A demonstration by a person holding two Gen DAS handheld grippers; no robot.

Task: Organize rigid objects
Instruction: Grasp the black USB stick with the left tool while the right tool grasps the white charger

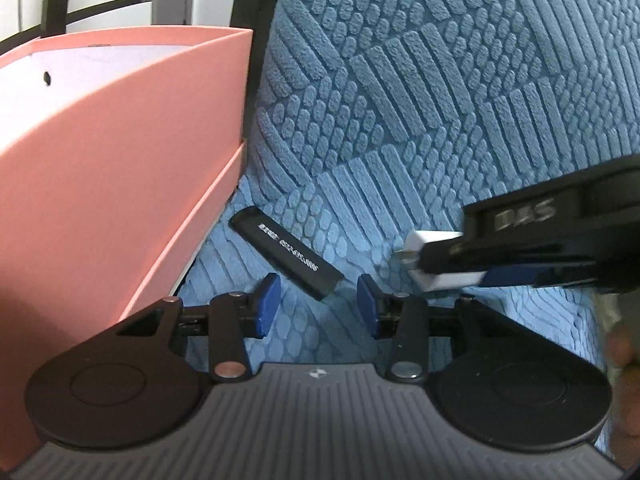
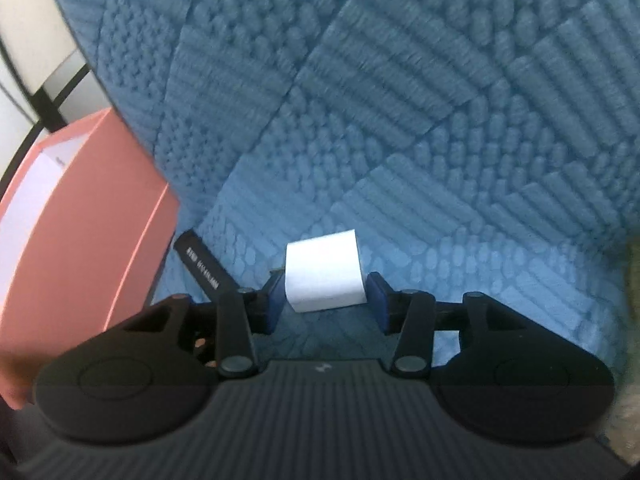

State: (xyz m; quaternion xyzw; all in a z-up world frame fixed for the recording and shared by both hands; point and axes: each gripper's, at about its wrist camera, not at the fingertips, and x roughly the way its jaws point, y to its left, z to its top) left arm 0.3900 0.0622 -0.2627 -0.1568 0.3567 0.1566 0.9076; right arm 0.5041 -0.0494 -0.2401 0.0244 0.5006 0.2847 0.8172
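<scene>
A black bar (image 1: 286, 259) lies flat on a blue textured mat (image 1: 420, 92), just beside the lower corner of a pink box (image 1: 132, 152). In the left wrist view its long axis runs diagonally, one end toward the box at upper left, the other toward the lower right between the gripper's pads. White print runs along its top face, too blurred to read.

The left hand-held gripper (image 1: 320, 306) hovers with its blue pads spread, nothing between them; the bar's near end lies just beyond the gap.

The right hand-held gripper (image 2: 327, 300) pinches a white plug block (image 2: 324, 278) between its blue pads, which press on the block's two sides. In the left wrist view the block (image 1: 430, 240) points left, with metal prongs showing at its tip. The letters "DAS" are embossed on the right gripper's black body.

The box stands open, with a white lining.
</scene>
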